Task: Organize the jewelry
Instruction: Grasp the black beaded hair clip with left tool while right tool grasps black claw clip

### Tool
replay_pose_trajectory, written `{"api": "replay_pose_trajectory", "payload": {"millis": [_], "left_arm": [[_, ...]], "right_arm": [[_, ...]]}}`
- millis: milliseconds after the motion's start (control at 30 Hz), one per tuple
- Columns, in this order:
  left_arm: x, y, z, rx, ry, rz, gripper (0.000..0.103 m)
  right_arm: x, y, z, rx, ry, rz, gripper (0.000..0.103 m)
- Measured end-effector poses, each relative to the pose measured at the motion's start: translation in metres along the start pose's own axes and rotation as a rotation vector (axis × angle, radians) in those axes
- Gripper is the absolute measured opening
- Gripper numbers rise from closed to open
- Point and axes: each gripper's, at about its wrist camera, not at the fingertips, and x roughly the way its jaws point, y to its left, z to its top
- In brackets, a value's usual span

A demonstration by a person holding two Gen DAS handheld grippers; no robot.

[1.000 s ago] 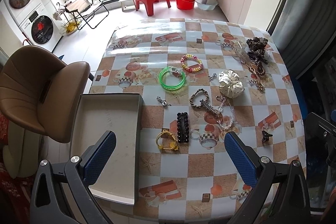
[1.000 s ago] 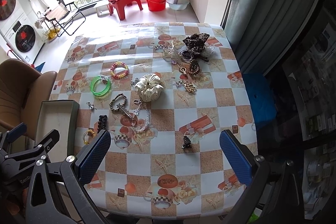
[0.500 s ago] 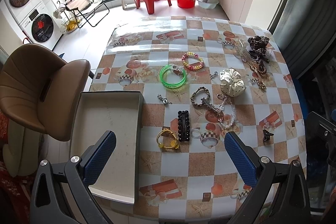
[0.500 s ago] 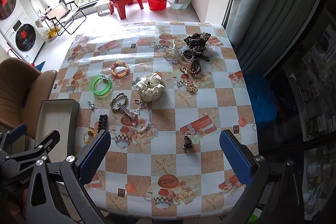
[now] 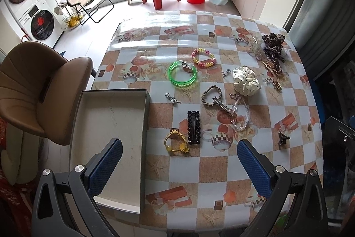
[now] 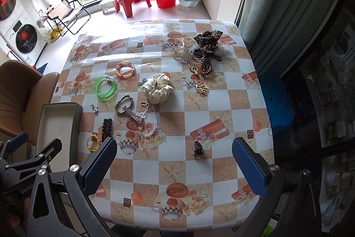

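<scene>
Barely anything has shifted over the last second: both views have crept slightly forward and down toward the table [image 5: 221, 172], and every piece of jewelry lies where it lay before. The left tongs [image 5: 179, 167] hang with jaws spread wide and nothing between them, above the near edge of the table and the open tray [image 5: 111, 117] that sits at its left side, still bare inside. The right tongs [image 6: 174, 167] are likewise wide and hold nothing, over the near middle of the table. Closest to the left tongs are the yellow hair tie [image 5: 176, 141] and the black beaded clip [image 5: 194, 127], lying just beside each other and near the tray's right wall. Farther out sit the green bangles [image 5: 182, 73], the pink and yellow bead bracelet [image 5: 203, 58], the braided bracelet [image 5: 210, 96] with a metal clip across it, a clear bead chain [image 5: 240, 117], and the cream scrunchie [image 5: 245, 83]; a tangle of leopard scrunchie [image 6: 207, 40] and hair coils is heaped at the far right corner. A small dark claw clip [image 6: 197, 147] stands alone, nearest the right tongs. I judge the sorting has not yet begun, and the slight advance suggests an approach to the first pick, probably the yellow tie or the black clip.
</scene>
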Motion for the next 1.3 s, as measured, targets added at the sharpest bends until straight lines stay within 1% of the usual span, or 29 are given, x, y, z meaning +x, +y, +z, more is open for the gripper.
{"api": "replay_pose_trajectory", "payload": {"millis": [67,233,367,500,667,833,1067,1133,1300], "left_arm": [[0.005,0.002,-0.002,-0.002,0.017,-0.010,0.103],[0.022,0.005,-0.009,-0.005,0.053,0.004,0.103],[0.041,0.007,-0.015,-0.013,0.103,-0.029,0.103],[0.058,0.006,-0.020,-0.015,0.124,-0.035,0.103],[0.083,0.000,-0.019,-0.006,0.138,-0.055,0.103],[0.110,-0.009,-0.012,0.003,0.133,-0.072,0.103],[0.147,-0.018,0.004,0.024,0.127,-0.087,0.103],[0.158,-0.020,0.007,0.030,0.138,-0.090,0.098],[0.181,-0.024,0.010,0.045,0.155,-0.082,0.098]], "right_arm": [[0.005,-0.002,-0.003,0.005,0.010,-0.001,0.103],[0.020,-0.014,-0.012,0.023,0.052,-0.006,0.103],[0.033,-0.023,-0.021,0.036,0.086,-0.012,0.103],[0.051,-0.035,-0.031,0.052,0.127,-0.015,0.103],[0.079,-0.051,-0.043,0.080,0.184,-0.020,0.103],[0.108,-0.061,-0.049,0.095,0.231,-0.022,0.103],[0.153,-0.069,-0.048,0.099,0.271,-0.020,0.103],[0.166,-0.070,-0.048,0.098,0.282,-0.024,0.103],[0.190,-0.067,-0.047,0.084,0.298,-0.029,0.103]]}}
